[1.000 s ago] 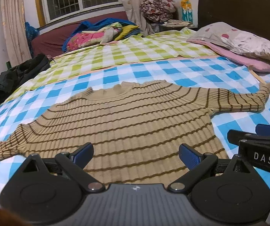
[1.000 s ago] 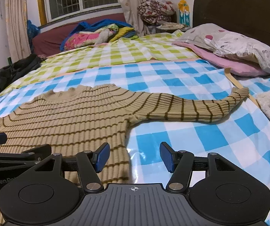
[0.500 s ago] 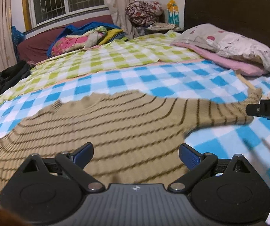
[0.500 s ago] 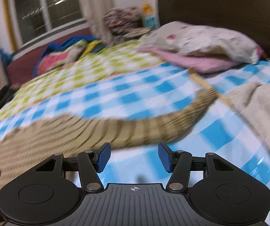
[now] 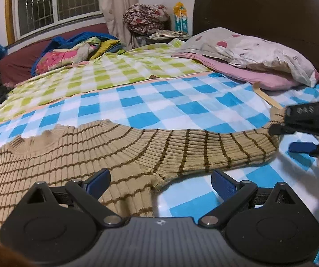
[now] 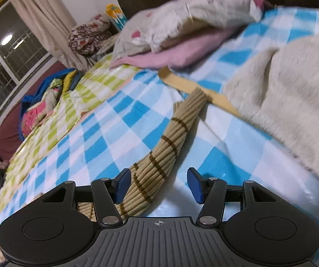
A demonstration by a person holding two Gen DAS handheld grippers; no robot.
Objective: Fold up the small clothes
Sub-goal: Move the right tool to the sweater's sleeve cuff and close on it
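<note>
Sweater (image 5: 74, 155), tan striped, flat on checked bedsheet (image 5: 181, 102): right gripper (image 6: 157, 183) newly swung to sleeve (image 6: 159, 155), jaws spread astride it; left gripper (image 5: 160, 182) spread; sleeve fold imminent.

The sweater (image 5: 92, 155) is tan ribbed knit with thin dark brown stripes. Under it the sheet (image 5: 181, 102) is blue-and-white check; beyond the sweater, a green-and-white checked one (image 5: 114, 71). Behind its sleeve lies a pink pillow (image 5: 259, 75).
</note>
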